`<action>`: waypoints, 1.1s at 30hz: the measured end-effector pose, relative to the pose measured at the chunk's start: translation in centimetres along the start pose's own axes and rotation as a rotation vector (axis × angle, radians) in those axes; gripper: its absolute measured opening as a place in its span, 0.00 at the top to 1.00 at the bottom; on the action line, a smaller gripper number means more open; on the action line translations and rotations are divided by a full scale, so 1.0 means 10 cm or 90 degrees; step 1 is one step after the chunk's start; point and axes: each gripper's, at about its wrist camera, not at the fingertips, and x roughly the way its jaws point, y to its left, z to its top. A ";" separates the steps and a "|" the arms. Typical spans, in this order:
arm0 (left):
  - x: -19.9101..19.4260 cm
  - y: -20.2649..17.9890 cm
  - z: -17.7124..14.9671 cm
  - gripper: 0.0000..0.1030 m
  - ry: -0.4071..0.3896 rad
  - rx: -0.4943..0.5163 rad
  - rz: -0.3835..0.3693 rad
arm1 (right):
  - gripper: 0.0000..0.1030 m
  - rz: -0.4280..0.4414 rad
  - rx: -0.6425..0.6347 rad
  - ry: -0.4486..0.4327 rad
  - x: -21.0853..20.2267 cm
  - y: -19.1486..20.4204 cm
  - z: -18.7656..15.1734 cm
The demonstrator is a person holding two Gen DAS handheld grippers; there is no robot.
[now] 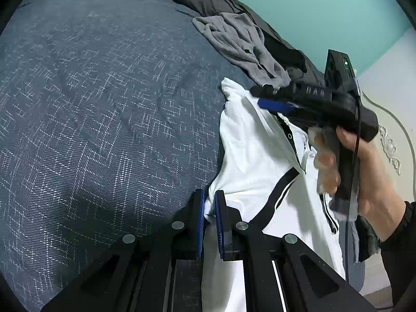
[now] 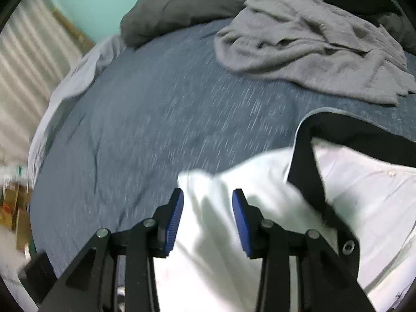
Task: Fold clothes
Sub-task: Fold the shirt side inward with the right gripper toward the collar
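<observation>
The left gripper (image 1: 209,218) pinches a fold of the white polo shirt (image 1: 254,161) lying at 4 o'clock on the blue bedspread (image 1: 104,104). The right gripper (image 2: 206,218) is parted, pads clear of cloth. Only the left view shows the hand (image 1: 364,176); a grey garment (image 2: 312,44) lies at 1 o'clock.

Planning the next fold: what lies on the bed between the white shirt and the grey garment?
Only bare blue bedspread separates the white shirt from the grey garment, seen in the right wrist view.
</observation>
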 end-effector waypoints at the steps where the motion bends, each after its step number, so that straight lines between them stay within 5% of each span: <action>1: 0.00 0.00 0.00 0.91 0.001 0.000 0.001 | 0.62 -0.001 -0.024 0.011 0.01 0.05 -0.06; 3: 0.02 0.00 0.00 0.91 0.005 -0.001 0.000 | 0.67 -0.010 -0.059 0.025 0.13 0.09 -0.08; 7: 0.00 0.02 -0.01 0.91 0.006 0.000 -0.001 | 0.96 -0.030 -0.073 0.027 0.16 0.08 -0.12; 16: -0.04 0.02 -0.04 0.91 0.003 -0.002 -0.004 | 0.98 -0.080 -0.026 -0.001 0.12 -0.12 -0.06; 33: -0.16 0.05 -0.04 0.87 -0.017 -0.030 -0.018 | 0.98 -0.042 -0.017 -0.019 0.05 -0.08 -0.10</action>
